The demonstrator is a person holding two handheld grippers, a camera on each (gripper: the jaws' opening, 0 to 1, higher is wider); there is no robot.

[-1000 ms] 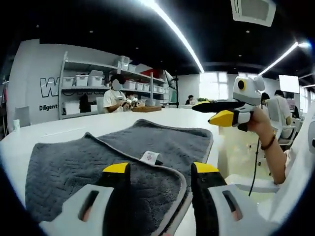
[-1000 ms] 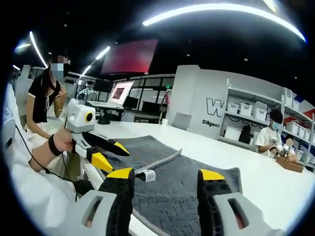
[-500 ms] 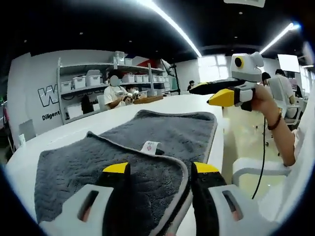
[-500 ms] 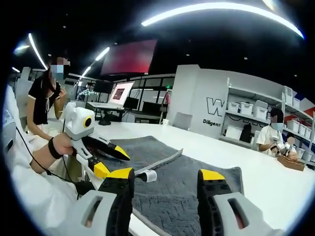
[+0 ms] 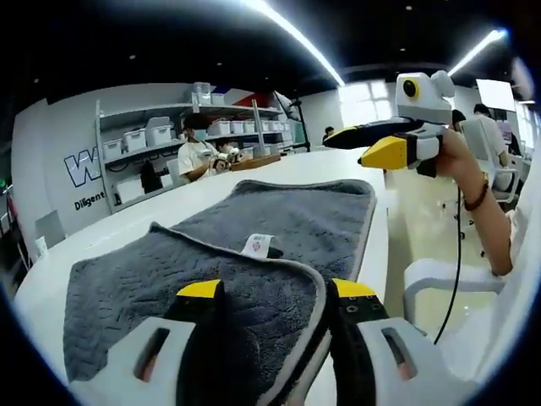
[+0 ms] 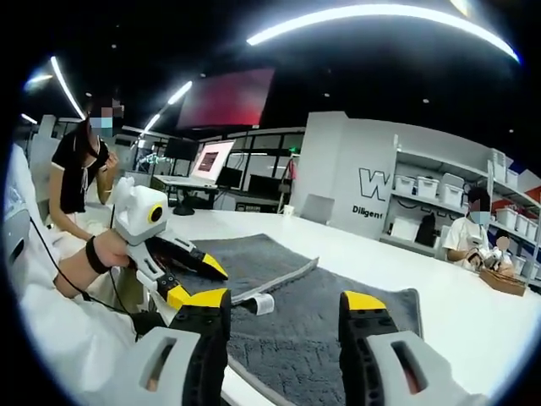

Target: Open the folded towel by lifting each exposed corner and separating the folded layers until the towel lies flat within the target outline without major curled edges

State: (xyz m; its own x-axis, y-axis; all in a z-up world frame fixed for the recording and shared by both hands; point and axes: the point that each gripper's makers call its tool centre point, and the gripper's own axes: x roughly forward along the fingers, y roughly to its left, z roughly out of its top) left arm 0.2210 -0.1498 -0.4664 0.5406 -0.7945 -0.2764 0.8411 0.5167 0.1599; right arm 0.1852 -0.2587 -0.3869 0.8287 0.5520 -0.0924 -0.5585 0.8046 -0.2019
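Grey towel (image 5: 254, 279) lay on the white table (image 5: 110, 228), still folded once, its near edge running along the table edge closest to me. The top layer had a pale piped hem and a small white label (image 5: 256, 246) sat on the fold line.

Handling guess: soft, limp terry cloth, light, not slippery and not fragile. It would drape and sag when lifted, so one pinch would only carry a corner. I judged the best hold was the piped hem at the exposed near corner of the top layer, pinching only that layer so the lower one stayed down.

My left gripper (image 5: 275, 290) sat low over the towel's near corner, its jaws wide apart with nothing between them and the hem curving between the two yellow tips. In the right gripper view it was angled down toward the lifted hem strip.

My right gripper (image 6: 286, 299) was level, above the towel's other near portion, with jaws spread wide and empty. In the left gripper view my hand (image 5: 452, 156) held it up in the air off the table's edge, apart from the cloth.

No fold was opened yet.
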